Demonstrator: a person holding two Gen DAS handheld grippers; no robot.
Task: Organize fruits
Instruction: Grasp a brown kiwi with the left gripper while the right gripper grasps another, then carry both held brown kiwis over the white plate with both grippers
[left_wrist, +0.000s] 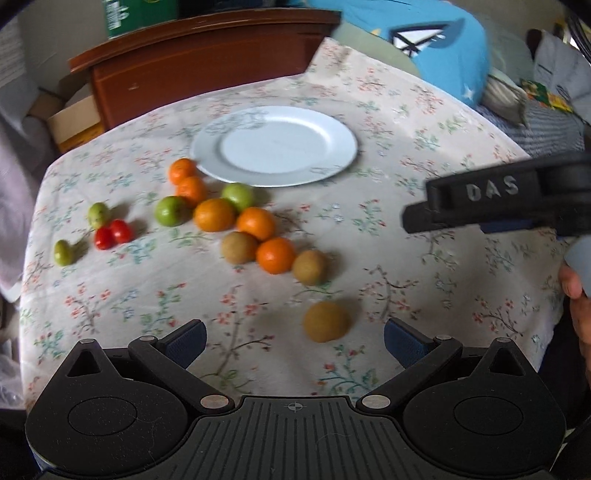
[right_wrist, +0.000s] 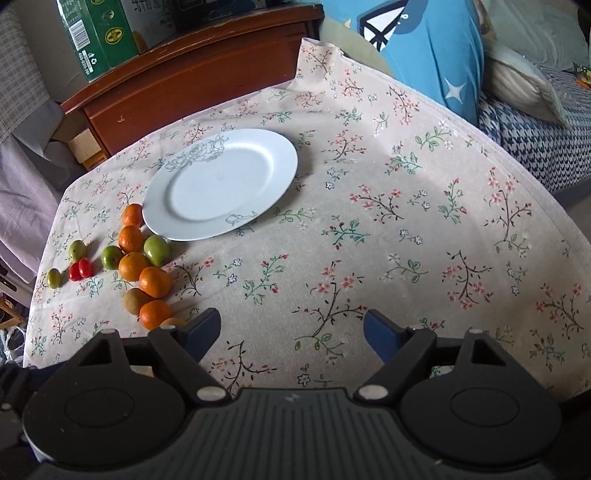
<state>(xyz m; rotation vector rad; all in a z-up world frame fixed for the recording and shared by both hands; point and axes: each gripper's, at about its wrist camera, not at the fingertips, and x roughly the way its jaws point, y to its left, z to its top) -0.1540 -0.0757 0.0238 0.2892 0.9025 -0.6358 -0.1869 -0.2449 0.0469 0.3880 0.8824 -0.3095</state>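
Worktop (right_wrist: 369, 229): covered by a floral cloth; carries all items below. Landmark: white plate (right_wrist: 221, 184), bare, with a grey rose outline on its rim.

Left tool (left_wrist: 294, 341): fingers spread wide apart, nothing between them; blue pads visible on both. Held above the near part of the cloth, on the side of the fruit group away from the plate.

Right tool (right_wrist: 291, 332): fingers spread wide apart, nothing held; over bare cloth, nearer than the plate and beside the fruit. In the left wrist view its black body (left_wrist: 498, 199) shows well to the right of the plate, lettered "DAS", with a hand (left_wrist: 580, 295) at the frame edge.

Fruit, all lying on the cloth:
- Oranges, five: one (left_wrist: 182, 170) touching the plate rim; the others (left_wrist: 215, 214) run in a line away from the plate.
- Green fruits, two larger: one (left_wrist: 239, 195) just beside the plate rim, one (left_wrist: 170, 210) further left of it.
- Small green fruits, two (left_wrist: 99, 215), well left of the plate.
- Red tomatoes (left_wrist: 112, 233), a touching pair, among the small green fruits.
- Brown kiwis, three: two (left_wrist: 239, 247) flanking the orange furthest from the plate; one (left_wrist: 326, 321) apart, furthest from the plate, just ahead of the left tool.
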